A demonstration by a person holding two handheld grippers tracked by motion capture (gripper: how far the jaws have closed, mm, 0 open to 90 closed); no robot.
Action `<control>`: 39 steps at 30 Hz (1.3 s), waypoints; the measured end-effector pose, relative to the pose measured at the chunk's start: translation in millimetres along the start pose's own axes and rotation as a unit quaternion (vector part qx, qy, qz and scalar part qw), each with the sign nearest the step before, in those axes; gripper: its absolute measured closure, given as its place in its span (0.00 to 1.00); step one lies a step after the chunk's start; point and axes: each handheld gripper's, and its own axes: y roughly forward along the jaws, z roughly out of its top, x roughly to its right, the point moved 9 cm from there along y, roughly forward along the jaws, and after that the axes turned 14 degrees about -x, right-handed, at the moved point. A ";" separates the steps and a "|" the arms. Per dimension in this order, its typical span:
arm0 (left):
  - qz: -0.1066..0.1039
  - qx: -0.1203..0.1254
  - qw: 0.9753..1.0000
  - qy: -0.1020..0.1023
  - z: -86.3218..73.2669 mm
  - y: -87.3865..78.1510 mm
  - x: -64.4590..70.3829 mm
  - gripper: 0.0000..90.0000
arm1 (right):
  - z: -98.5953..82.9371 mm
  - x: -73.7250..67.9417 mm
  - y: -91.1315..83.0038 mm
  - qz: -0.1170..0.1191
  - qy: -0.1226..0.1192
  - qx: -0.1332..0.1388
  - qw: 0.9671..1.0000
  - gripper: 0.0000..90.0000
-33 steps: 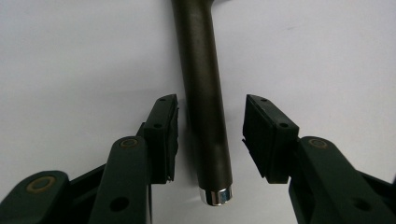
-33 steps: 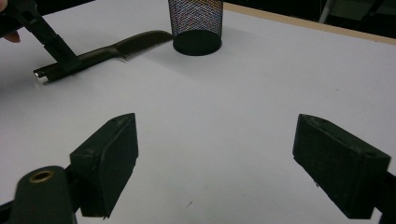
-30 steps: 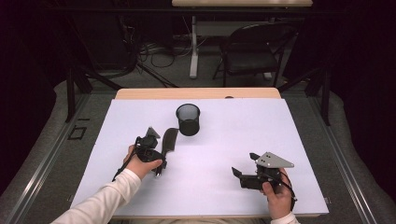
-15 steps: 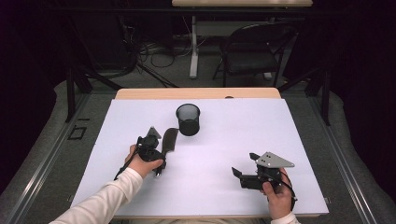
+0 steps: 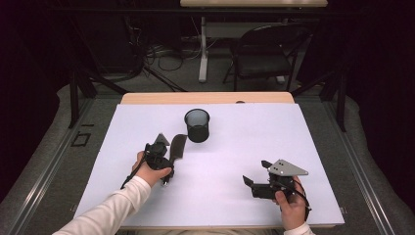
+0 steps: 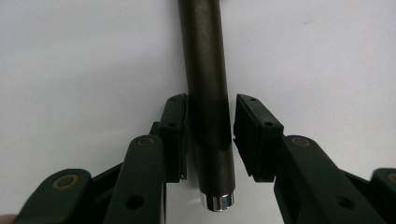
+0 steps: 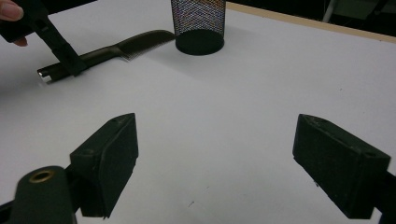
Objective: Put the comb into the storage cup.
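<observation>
In the left gripper view the left gripper [image 6: 208, 140] has its two pads on either side of the handle of a dark brush [image 6: 205, 93]. The left pad [image 6: 175, 135] lies against the handle, while a thin strip of white shows between the handle and the right pad [image 6: 252, 135], so the jaws flank the handle without fully clamping it. This view also shows the handle's small silver end cap, close to the camera, with the handle running straight away between the jaws.

The right gripper view shows the brush from the side: it lies flat on the white table [image 7: 261, 93], with its bristle head near the foot of the black mesh cup [image 7: 200, 23] and its silver end pointing away from the cup. One jaw of the left gripper comes down onto the handle close to that end.

In the high view the brush [image 5: 177, 147] lies left of the table's middle, with its long axis running from the near edge towards the far edge and its head pointing at the cup [image 5: 197, 125]. The cup stands upright just beyond the head, in the far half of the table. Nothing lies between them.

The right gripper [image 5: 257, 176], held in the person's hand near the near right corner, has its jaws spread wide with nothing between them and stays well apart from the brush.
</observation>
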 end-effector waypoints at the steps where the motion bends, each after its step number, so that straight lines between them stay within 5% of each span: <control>1: 0.001 0.000 1.000 0.000 0.0 0.1 -0.1 0.73 | 0.0 0.0 -0.1 0.000 0.000 0.000 1.000 0.16; 13: 0.016 -0.003 1.000 -0.005 0.6 0.4 -0.1 0.76 | -0.3 0.3 0.0 0.000 0.001 -0.001 1.000 0.16; 39: 0.001 -0.003 1.000 -0.027 0.8 0.2 -2.4 0.80 | -1.3 0.4 0.5 0.000 -0.001 -0.005 1.000 0.16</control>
